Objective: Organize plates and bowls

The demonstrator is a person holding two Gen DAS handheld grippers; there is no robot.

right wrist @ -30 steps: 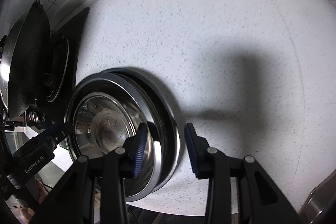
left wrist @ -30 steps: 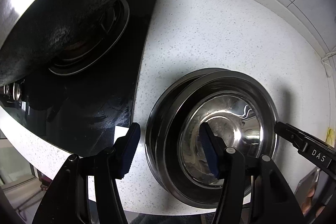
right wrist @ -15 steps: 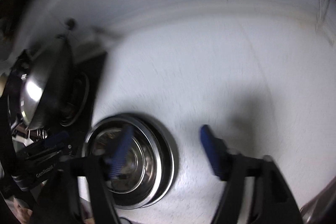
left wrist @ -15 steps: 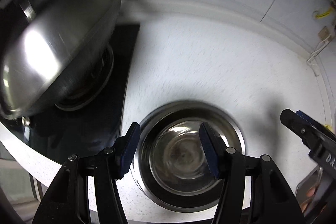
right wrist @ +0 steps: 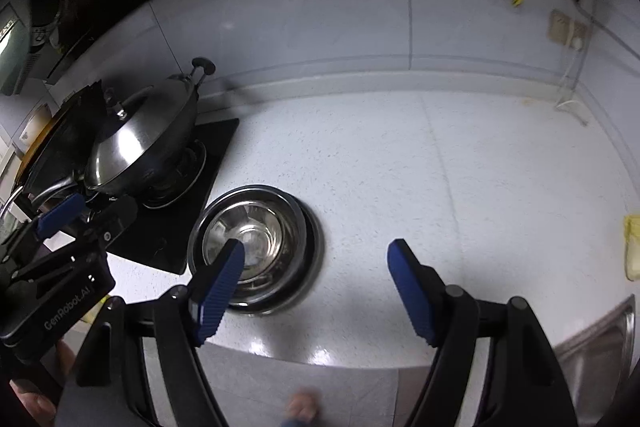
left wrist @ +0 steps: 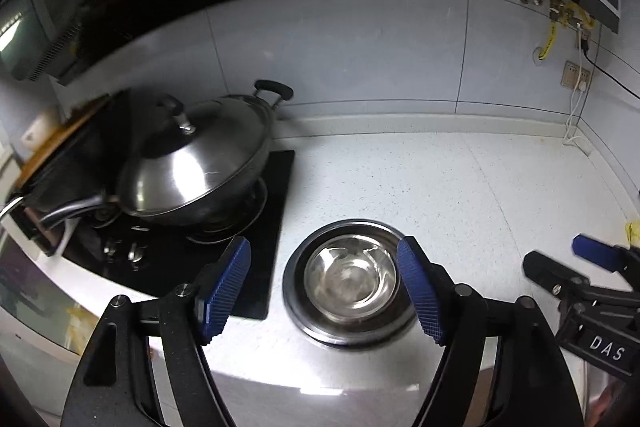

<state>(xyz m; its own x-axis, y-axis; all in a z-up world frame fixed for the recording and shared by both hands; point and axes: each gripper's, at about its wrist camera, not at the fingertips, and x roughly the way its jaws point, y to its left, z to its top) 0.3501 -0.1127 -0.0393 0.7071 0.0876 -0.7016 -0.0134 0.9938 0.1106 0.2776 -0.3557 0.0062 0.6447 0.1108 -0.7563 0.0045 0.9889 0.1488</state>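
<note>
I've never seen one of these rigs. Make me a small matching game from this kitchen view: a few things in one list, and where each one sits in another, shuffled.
Things:
1. lidded wok
2. steel bowls
3. yellow cloth
4. wall socket

Places:
A. nested in a stack on the white counter
B. on the tiled wall, with a cable plugged in
C. on the black stove
D. at the counter's far right edge

Pairs: 1-C, 2-A, 3-D, 4-B

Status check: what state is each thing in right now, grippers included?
Left hand-held gripper: open, empty, jaws just widened.
Right hand-held gripper: open, empty.
Steel bowls: nested, upright on the countertop, not held.
Wok: on the stove, lid on.
</note>
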